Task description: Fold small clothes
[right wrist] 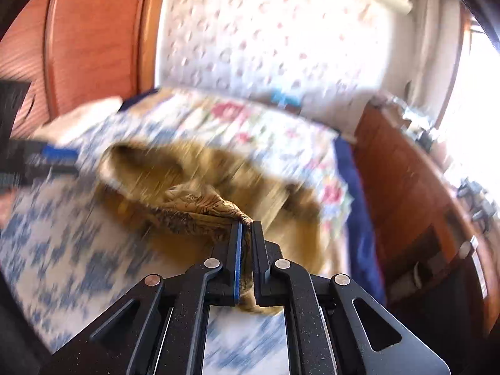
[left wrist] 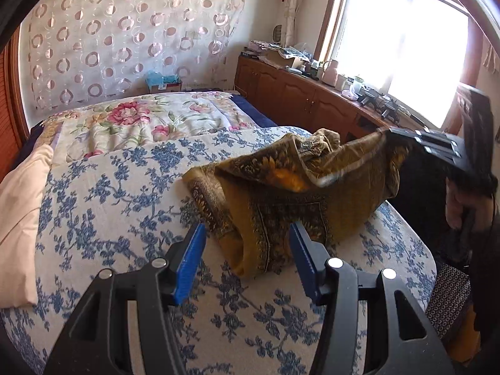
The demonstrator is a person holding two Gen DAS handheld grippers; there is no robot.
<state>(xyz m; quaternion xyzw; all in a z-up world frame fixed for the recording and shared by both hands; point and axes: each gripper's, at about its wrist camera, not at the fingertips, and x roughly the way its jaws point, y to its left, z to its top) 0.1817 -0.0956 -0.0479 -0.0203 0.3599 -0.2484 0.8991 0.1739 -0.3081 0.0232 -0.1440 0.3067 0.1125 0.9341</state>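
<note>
Blue ribbed pads (left wrist: 190, 262) lined the inner faces of the left gripper (left wrist: 248, 262), whose jaws stood wide apart with nothing between them, poised low over the bedspread (left wrist: 103, 193). Directly ahead of that gap, and just beyond the fingertips, lay the near hem of the garment (left wrist: 281, 200), a small mustard-and-brown printed piece with a dark patterned border. Its cloth appeared thin and limp, draping in soft folds and sagging under its own weight. Its long axis ran from the near-left hem on the bed up to the far-right corner, which was lifted clear of the bed. That raised corner was pinched in the right gripper (right wrist: 247, 228), whose jaws were closed tight on a bunched edge of the garment (right wrist: 200, 215); the same tool appeared blurred at the right edge of the left wrist view (left wrist: 437, 147). Heavy motion blur in the right wrist view hid finer detail of the fabric. The left gripper was the nearer to the free, resting end, so the coming move probably called for it to advance straight forward and close on that hem. The bedspread was a cream woven cover with blue floral sprigs, flat and taut, offering little to snag.
</note>
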